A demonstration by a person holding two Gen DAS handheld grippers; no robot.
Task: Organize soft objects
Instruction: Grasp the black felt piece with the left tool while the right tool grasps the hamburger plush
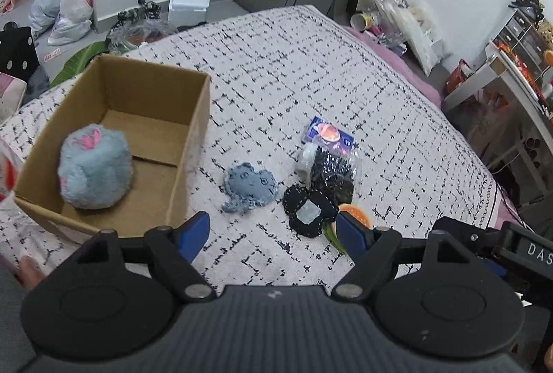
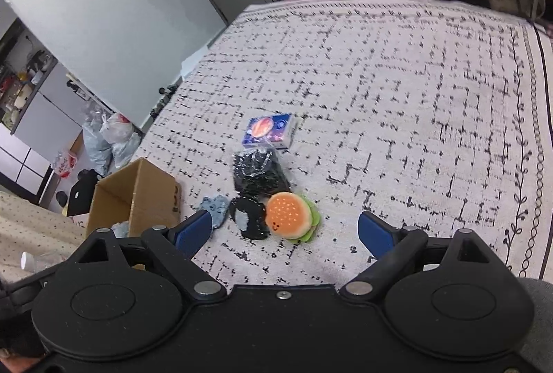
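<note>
An open cardboard box (image 1: 193, 117) stands on the bed at the left and holds a fluffy blue plush (image 1: 95, 167). On the blanket to its right lie a small blue crocheted toy (image 1: 250, 188), a black crocheted piece (image 1: 309, 212), a black item in a clear bag (image 1: 331, 174), a blue tissue pack (image 1: 328, 134) and a burger plush (image 2: 290, 215). My left gripper (image 1: 273, 234) is open and empty above the blanket, just short of the toys. My right gripper (image 2: 285, 233) is open and empty, close behind the burger plush. The box (image 2: 138, 196) also shows in the right wrist view.
The patterned blanket (image 1: 311, 79) covers the bed, with open room to the right and far side. Plastic bags (image 1: 69, 10) and clutter lie on the floor beyond the bed. A desk with shelves (image 1: 511, 68) stands at the right.
</note>
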